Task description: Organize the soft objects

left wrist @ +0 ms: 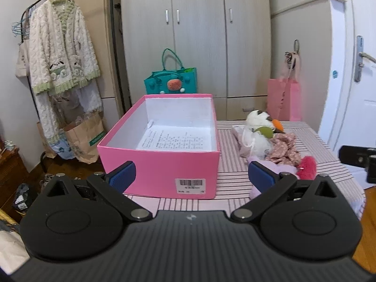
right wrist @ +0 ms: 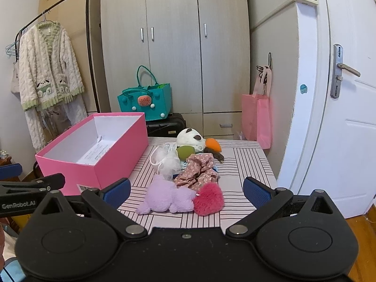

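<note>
Two tools are in view, each with its blue pads spread wide and nothing between them: the left tool (left wrist: 192,176) faces the near end wall of the pink box (left wrist: 164,164), and the right tool (right wrist: 186,191) faces the heap of soft objects. The pink box stands lidless on the left part of the striped tabletop (right wrist: 246,162); its white inside holds only a printed paper sheet (left wrist: 174,138), and a barcode label (left wrist: 190,185) is stuck on its near end wall. To the right of the box, apart from it, the soft objects lie crowded together: a lilac plush toy (right wrist: 168,197) nearest the right tool, a magenta fluffy pompom (right wrist: 209,198) touching its right side, a pink floral fabric piece (right wrist: 198,172) just behind both, a white mesh bath puff (right wrist: 165,161) to the left of the fabric, and at the back a white panda plush (right wrist: 190,138) with a green round item (right wrist: 185,152) in front of it and an orange piece (right wrist: 213,145) at its right. Beyond the tabletop stand a grey wardrobe (right wrist: 174,47), a teal felt bag (right wrist: 146,103) on a black suitcase (right wrist: 165,123), a pink tote bag (right wrist: 257,117) hanging from a hook, a white door (right wrist: 347,117) at right, and a cream robe (right wrist: 47,70) on a clothes rack at left.
</note>
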A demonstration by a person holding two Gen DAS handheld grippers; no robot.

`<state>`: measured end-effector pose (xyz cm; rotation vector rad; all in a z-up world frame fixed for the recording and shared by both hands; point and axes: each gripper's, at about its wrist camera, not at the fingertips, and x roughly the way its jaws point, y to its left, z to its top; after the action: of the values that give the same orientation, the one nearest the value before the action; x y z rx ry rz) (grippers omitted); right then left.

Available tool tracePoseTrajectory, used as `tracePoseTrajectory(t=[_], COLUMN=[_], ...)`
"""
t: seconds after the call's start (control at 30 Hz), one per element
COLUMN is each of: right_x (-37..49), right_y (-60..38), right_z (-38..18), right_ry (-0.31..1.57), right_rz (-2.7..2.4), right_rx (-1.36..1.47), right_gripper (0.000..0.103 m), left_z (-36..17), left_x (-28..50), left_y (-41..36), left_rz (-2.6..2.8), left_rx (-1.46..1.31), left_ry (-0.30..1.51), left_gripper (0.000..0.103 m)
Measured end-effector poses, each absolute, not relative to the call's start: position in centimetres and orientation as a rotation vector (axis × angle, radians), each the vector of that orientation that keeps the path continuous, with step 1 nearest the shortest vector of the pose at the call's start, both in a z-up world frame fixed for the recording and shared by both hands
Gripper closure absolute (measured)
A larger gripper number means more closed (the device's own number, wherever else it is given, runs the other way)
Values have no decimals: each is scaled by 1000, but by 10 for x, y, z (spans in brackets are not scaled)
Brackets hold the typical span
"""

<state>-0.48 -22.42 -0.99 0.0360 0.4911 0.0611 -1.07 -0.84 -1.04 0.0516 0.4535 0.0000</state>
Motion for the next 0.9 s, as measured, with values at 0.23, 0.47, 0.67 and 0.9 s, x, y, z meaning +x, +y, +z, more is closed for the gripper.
tracePoseTrajectory(t=[0.23,0.47,0.67,0.9], right_x=[-9,-8,-2,8], right_y=[-226,-227,-229,-240], right_z=[-7,-9,-12,-27], right_ry=[478,482,488,398], right_rz=[60,64,76,162], right_rx=[36,36,39,84], right_gripper=[0,0,0,0], left_z=[-12,-6,-6,-8], left_x=[-4,-13,-8,-1], left_y=[-5,-6,-2,-6], left_rz=[-21,-3,-43,-144], left_rx=[53,107,59,70], left_ry=[479,427,461,468], left_gripper=[0,0,0,2])
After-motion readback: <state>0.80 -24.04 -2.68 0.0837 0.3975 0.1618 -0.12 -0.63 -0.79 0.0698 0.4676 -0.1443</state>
